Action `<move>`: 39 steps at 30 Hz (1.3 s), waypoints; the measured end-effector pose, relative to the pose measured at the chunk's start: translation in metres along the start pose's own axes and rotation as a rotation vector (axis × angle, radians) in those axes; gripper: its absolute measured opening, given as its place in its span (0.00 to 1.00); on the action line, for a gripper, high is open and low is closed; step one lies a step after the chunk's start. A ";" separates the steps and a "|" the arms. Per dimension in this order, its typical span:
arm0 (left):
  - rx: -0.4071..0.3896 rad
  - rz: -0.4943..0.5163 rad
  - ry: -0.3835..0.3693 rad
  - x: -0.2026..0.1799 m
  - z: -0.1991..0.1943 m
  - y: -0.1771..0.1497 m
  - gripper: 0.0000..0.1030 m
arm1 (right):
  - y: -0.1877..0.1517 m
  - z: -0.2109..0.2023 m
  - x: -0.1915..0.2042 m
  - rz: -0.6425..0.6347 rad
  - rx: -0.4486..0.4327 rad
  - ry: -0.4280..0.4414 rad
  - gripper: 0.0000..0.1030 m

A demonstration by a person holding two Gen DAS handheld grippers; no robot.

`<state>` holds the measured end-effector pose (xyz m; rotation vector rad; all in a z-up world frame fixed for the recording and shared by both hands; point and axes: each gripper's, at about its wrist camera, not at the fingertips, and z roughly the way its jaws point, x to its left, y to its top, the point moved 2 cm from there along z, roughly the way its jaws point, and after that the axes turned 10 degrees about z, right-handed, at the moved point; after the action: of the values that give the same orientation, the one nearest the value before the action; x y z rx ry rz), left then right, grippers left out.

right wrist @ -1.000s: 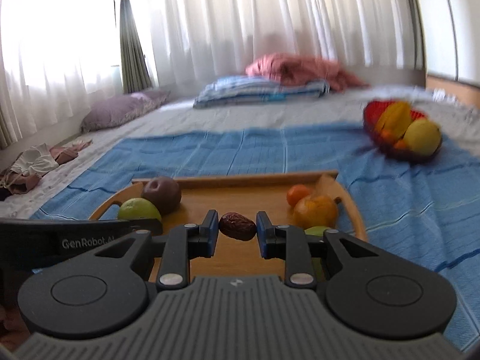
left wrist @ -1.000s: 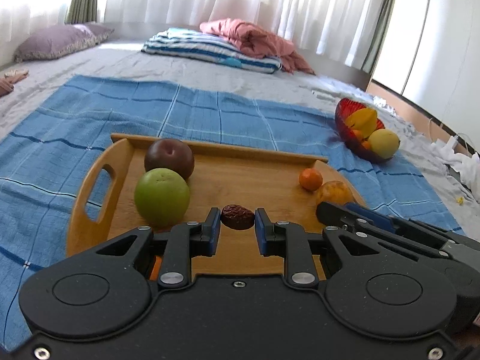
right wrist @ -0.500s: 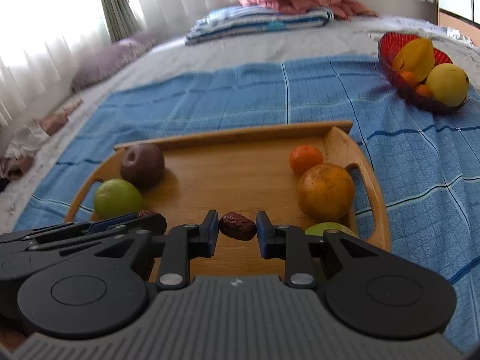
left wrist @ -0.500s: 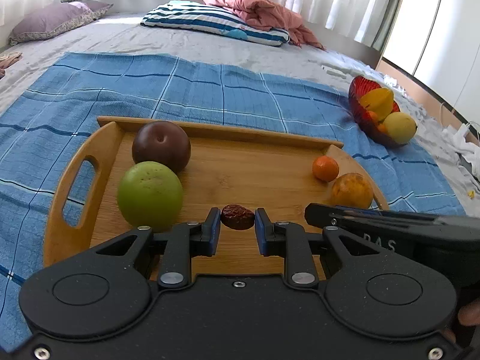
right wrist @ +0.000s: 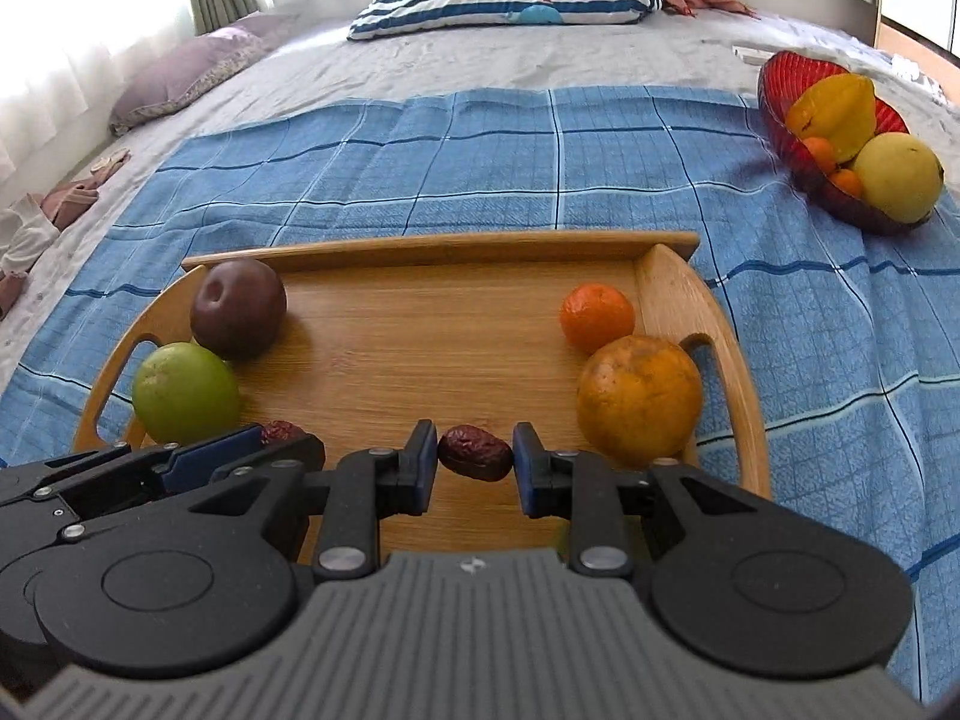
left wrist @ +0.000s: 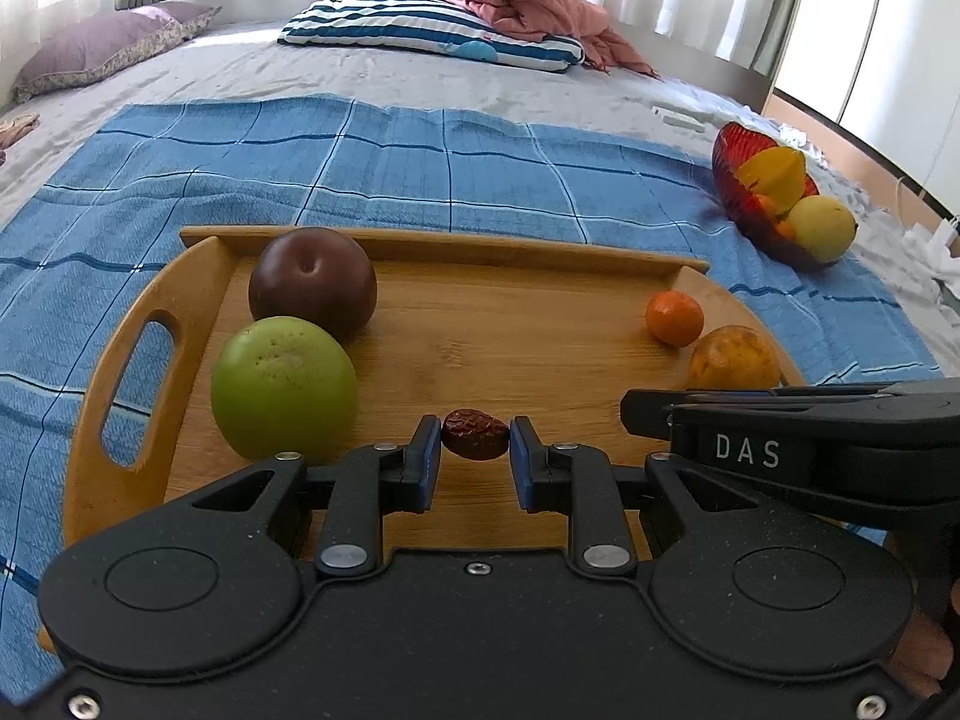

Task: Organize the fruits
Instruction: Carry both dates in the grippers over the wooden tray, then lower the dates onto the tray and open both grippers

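A wooden tray (left wrist: pixel 528 252) (right wrist: pixel 672 282) lies on a blue checked cloth. On its left stand a dark plum (left wrist: pixel 312 282) (right wrist: pixel 238 307) and a green apple (left wrist: pixel 283 387) (right wrist: pixel 185 393). On its right sit a small tangerine (left wrist: pixel 674 317) (right wrist: pixel 596 318) and a larger orange (left wrist: pixel 733 358) (right wrist: pixel 639 399). My left gripper (left wrist: pixel 475 450) is shut on a dried red date (left wrist: pixel 475 433) above the tray's near edge. My right gripper (right wrist: pixel 474 461) is shut on another dried red date (right wrist: pixel 474 453), just right of the left one.
A red bowl (left wrist: pixel 729 180) (right wrist: pixel 786 90) with a yellow starfruit, a yellow round fruit and small oranges stands at the right on the cloth (left wrist: pixel 420 162). Folded striped bedding (left wrist: pixel 432 36), a pink blanket and a purple pillow (left wrist: pixel 102 54) lie farther back on the bed.
Both grippers have risen and tilted down over the tray, each still holding its date. The fruits on the tray have not moved.
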<state>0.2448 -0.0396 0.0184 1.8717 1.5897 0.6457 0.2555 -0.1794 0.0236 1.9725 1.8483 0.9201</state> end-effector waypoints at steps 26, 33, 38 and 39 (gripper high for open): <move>0.013 -0.009 0.006 0.007 0.013 -0.005 0.23 | 0.006 0.017 0.011 -0.062 0.065 -0.065 0.32; 0.012 -0.006 0.008 0.006 0.014 -0.005 0.23 | 0.007 0.020 0.014 -0.071 0.079 -0.082 0.32; 0.011 -0.006 0.009 0.006 0.014 -0.006 0.23 | 0.010 0.024 0.013 -0.060 0.101 -0.090 0.33; 0.011 -0.005 0.009 0.006 0.014 -0.006 0.23 | 0.010 0.025 0.013 -0.059 0.104 -0.093 0.33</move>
<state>0.2515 -0.0343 0.0047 1.8744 1.6062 0.6448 0.2787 -0.1628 0.0143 1.9731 1.9257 0.7167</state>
